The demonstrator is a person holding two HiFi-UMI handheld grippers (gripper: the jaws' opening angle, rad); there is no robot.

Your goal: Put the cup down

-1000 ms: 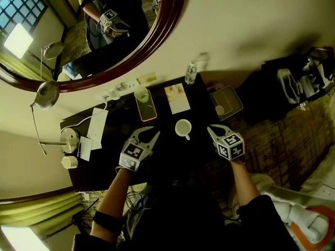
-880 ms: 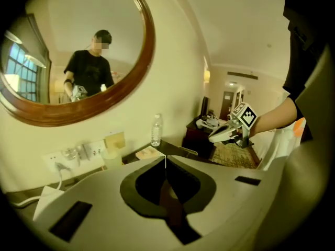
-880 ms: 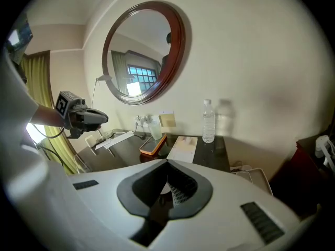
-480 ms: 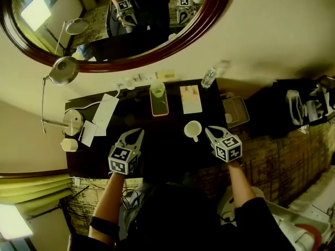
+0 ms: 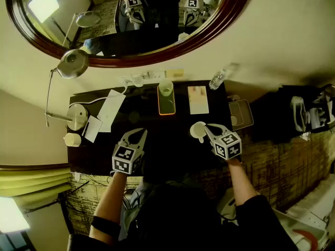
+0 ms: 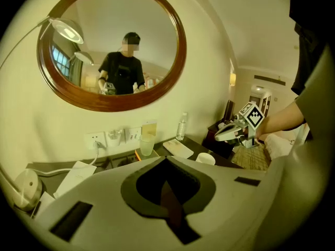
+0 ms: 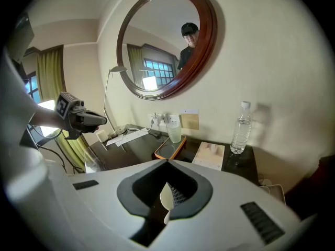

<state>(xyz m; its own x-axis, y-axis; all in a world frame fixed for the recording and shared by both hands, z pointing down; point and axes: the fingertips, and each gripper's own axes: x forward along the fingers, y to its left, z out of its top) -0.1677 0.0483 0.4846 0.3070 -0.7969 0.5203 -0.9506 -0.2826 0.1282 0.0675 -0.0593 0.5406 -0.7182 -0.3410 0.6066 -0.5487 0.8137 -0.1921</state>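
Cup (image 5: 197,132) at R gripper (image 5: 208,127) tip; tray (image 5: 166,109) w/ glass (image 5: 166,88), booklet (image 5: 198,99) beyond.

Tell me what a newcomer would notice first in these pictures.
Probably the big oval mirror on the wall above the dark desk, reflecting the person. Next, two grippers over the desk: the left gripper shut above bare desktop, the right gripper shut with its tips at the white cup. An orange tray with a glass sits at the back.
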